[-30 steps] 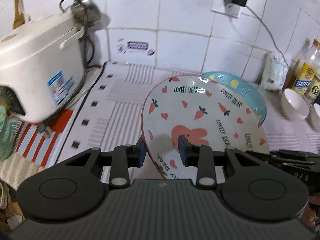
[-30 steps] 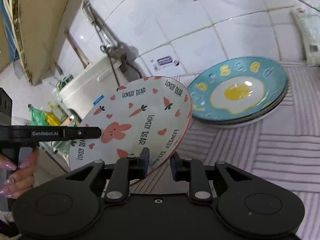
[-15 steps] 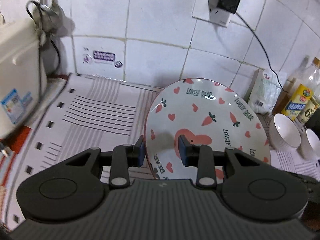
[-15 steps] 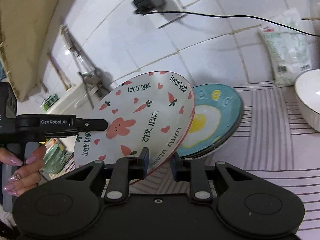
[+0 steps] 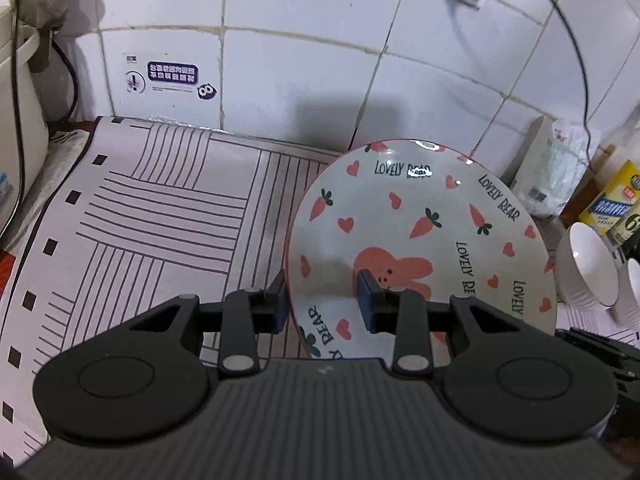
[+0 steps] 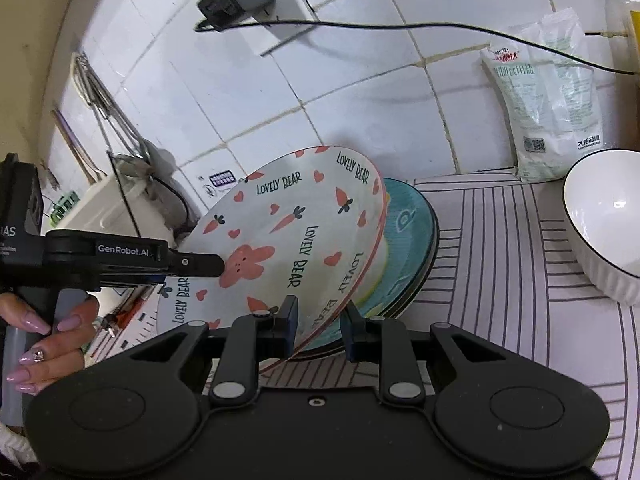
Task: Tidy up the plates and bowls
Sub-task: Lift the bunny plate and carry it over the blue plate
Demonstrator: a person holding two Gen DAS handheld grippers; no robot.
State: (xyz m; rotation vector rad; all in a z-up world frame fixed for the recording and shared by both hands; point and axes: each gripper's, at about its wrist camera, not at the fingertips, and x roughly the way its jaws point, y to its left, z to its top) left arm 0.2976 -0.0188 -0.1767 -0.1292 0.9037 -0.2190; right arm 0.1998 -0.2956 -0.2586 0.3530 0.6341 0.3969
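A white plate with pink rabbit, carrots and "LOVELY BEAR" lettering (image 5: 420, 236) (image 6: 296, 236) is held tilted in the air by both grippers. My left gripper (image 5: 322, 304) is shut on its left rim and also shows in the right wrist view (image 6: 200, 266). My right gripper (image 6: 320, 326) is shut on its near right rim. Behind and under it lies a stack of blue plates (image 6: 412, 240) with a fried-egg picture, mostly hidden. A white bowl (image 6: 604, 220) (image 5: 588, 272) stands to the right on the mat.
A striped mat (image 5: 160, 220) covers the counter. A white rice cooker (image 6: 116, 204) stands at the left. A white salt bag (image 6: 548, 100) and bottles (image 5: 612, 200) stand against the tiled wall on the right. A charger (image 6: 236, 0) and cable hang from a socket.
Both grippers have carried the rabbit plate to the right and closer to the wall, over the blue plates. The rice cooker has slid out of the left wrist view.
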